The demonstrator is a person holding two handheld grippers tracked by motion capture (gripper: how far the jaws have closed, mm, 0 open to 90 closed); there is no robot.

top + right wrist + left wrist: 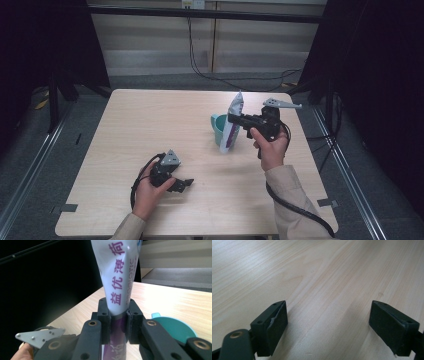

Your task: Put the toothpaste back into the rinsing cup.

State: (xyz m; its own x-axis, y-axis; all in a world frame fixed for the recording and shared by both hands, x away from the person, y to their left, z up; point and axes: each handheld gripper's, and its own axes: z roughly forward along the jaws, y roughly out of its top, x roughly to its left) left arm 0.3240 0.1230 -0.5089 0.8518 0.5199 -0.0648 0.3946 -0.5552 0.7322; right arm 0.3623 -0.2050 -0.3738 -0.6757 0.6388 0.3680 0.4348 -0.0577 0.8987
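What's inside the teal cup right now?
In the high view the tube, clamped in the right claw, covers most of the teal cup. The right gripper view shows the cup's rim beside the tube; its bottom is hidden.

Setting: lab / test rig, not a home. Evidence: bare light-wood table (150,130) standing alone on grey carpet floor (85,107); black curtains (45,40) at both sides; metal floor rails (30,170) along table L and R; cables (200,65) hanging down rear wall panels (150,30); tape marks (67,207) at table's near corners.
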